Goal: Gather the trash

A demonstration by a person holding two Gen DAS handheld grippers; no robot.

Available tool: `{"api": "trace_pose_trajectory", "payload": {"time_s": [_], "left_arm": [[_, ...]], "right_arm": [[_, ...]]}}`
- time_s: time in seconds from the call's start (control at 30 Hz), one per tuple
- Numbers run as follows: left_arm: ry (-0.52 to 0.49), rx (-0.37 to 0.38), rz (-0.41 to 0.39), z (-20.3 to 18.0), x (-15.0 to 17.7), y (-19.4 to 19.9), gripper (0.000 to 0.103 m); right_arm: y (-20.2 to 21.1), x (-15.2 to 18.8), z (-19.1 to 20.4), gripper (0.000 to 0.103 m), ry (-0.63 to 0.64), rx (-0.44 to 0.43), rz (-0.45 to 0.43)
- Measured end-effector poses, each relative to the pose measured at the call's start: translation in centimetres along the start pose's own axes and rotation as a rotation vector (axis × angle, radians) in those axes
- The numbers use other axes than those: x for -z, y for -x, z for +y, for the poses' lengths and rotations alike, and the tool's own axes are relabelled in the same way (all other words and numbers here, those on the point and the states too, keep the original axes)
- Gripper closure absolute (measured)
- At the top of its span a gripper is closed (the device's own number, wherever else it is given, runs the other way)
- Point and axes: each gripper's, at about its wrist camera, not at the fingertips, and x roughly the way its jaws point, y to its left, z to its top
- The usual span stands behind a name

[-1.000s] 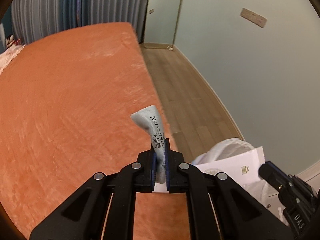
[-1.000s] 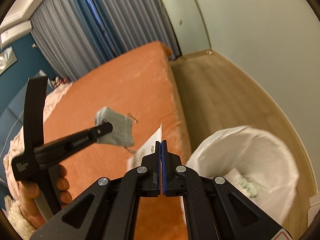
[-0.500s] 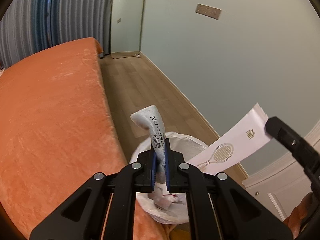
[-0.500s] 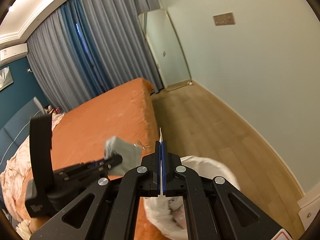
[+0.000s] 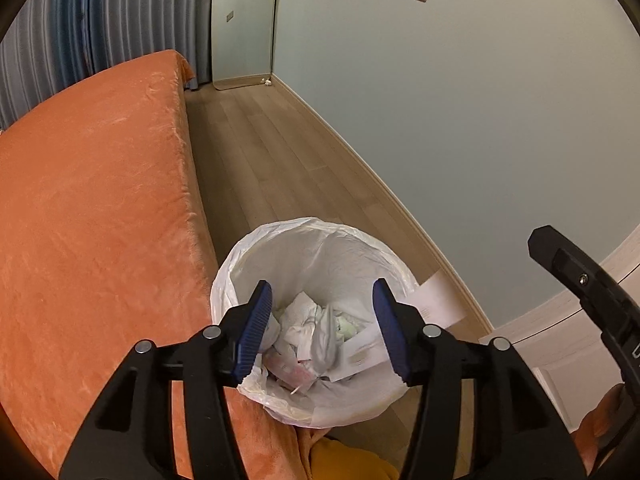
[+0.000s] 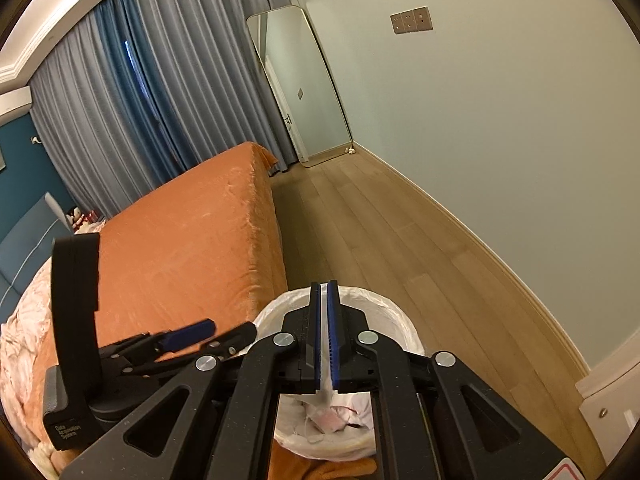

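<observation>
My left gripper [image 5: 321, 284] hangs over the white-lined trash bin [image 5: 312, 224], its jaws opening with nothing between the pads. The grey pouch [image 5: 326, 340] lies inside on crumpled tissues. A white paper envelope [image 5: 436, 300] lies free across the bin's right rim, one end down among the trash. My right gripper [image 6: 324, 284] points over the bin [image 6: 384, 300] too. Its jaws are opening, with a thin slit between the blue pads and no paper in them. In the right wrist view the left gripper [image 6: 230, 330] is low on the left.
An orange bed [image 5: 100, 200] runs along the bin's left side. Wooden floor [image 6: 380, 240] stretches to a leaning mirror [image 6: 304, 88] and grey-blue curtains [image 6: 140, 100]. A white cabinet [image 5: 560, 328] stands at the right, and something yellow [image 5: 348, 460] sits below the bin.
Both grippers swung from over the bed to above the bin. The left gripper opened and the grey pouch fell in. The envelope left the right gripper and landed on the bin's rim.
</observation>
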Motion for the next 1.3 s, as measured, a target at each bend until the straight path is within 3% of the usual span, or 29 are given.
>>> {"api": "trace_pose_trajectory", "payload": {"time_s": [0.23, 0.4, 0.57, 0.67, 0.9, 1.0, 1.3], "left_arm": [[-0.003, -0.035, 0.001, 0.0, 0.4, -0.1, 0.052], [-0.010, -0.058, -0.002, -0.1, 1.1, 0.2, 0.047], [-0.016, -0.075, -0.004, 0.3, 1.9, 0.2, 0.045], [-0.005, -0.087, 0.001, 0.7, 2.7, 0.1, 0.039], [-0.002, -0.135, 0.023, 1.8, 4.8, -0.7, 0.036], [-0.001, -0.162, 0.022, 2.2, 5.7, -0.8, 0.026], [-0.003, -0.202, 0.052, 3.0, 8.2, -1.4, 0.018]], "right_arm": [[-0.4, 0.0, -0.1, 0.094, 0.015, 0.002, 0.014], [-0.7, 0.5, 0.1, 0.076, 0.036, 0.012, 0.036], [-1.3, 1.6, 0.3, 0.068, 0.048, 0.021, 0.073], [-1.6, 2.4, 0.5, 0.058, 0.071, 0.051, 0.088], [-2.4, 4.3, 1.0, 0.037, 0.133, 0.118, 0.118], [-2.7, 5.0, 1.1, 0.035, 0.152, 0.139, 0.130], [-3.2, 6.9, 1.5, 0.025, 0.195, 0.231, 0.154]]}}
